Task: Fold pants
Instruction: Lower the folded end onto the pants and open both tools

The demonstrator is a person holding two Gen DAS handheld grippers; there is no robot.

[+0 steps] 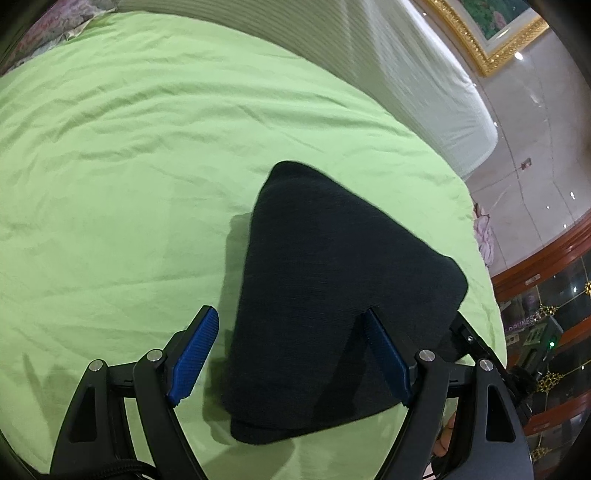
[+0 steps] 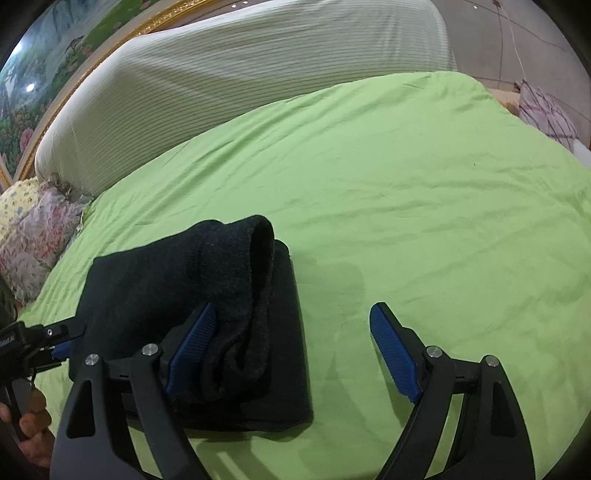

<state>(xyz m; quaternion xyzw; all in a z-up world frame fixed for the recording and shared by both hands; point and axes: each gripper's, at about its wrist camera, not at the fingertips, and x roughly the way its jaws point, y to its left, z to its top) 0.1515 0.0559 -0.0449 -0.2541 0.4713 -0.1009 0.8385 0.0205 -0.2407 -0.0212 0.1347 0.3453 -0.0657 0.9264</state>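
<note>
Lying folded on green sheet (image 2: 406,184): dark pants (image 2: 192,295), thick bundle.

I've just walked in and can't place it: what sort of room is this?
Most likely a bedroom in a home: a bed under a green sheet, a long striped bolster at its far side, and a gold-framed painting on the wall.

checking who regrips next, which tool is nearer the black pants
Left. The left tool stands open astride the folded black pants, cloth between its fingers. The right tool is open too, mostly over bare green sheet beside them.
</note>
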